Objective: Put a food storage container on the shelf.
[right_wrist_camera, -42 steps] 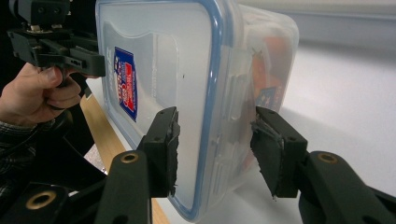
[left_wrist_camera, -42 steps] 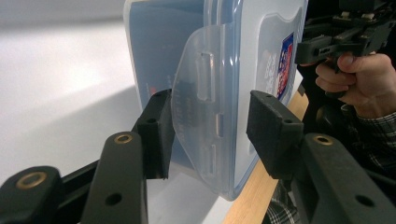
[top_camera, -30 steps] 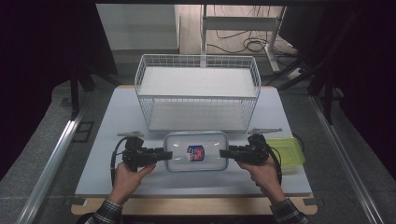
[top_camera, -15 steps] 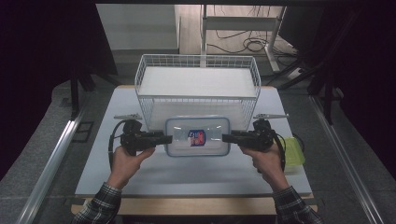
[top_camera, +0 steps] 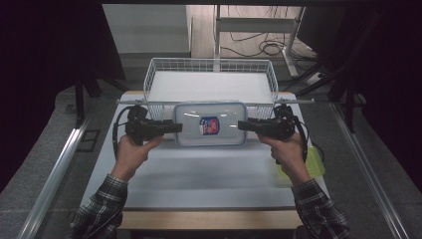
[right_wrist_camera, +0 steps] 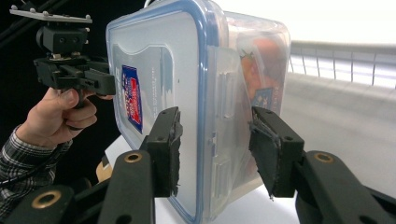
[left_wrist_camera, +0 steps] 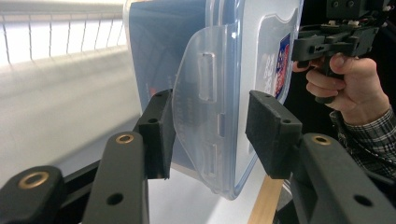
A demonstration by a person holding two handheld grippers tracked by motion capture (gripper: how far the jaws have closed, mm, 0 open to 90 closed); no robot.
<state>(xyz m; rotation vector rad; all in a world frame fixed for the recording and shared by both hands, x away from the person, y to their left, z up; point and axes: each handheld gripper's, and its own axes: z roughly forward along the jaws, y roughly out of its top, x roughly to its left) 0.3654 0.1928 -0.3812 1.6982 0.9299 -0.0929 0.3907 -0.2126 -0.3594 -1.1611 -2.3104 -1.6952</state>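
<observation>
A lab-like recording space — black curtains [top_camera: 45,74] close in both sides of a white surface [top_camera: 209,174], loose cables [top_camera: 259,47] trail over the bare floor behind, and metal rails [top_camera: 54,174] run alongside — no homely furnishings.

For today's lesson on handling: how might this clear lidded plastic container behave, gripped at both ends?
The container probably stays stiff: its walls look rigid. Its smooth plastic may slip. The end clip between the left gripper pads could flex.
</observation>
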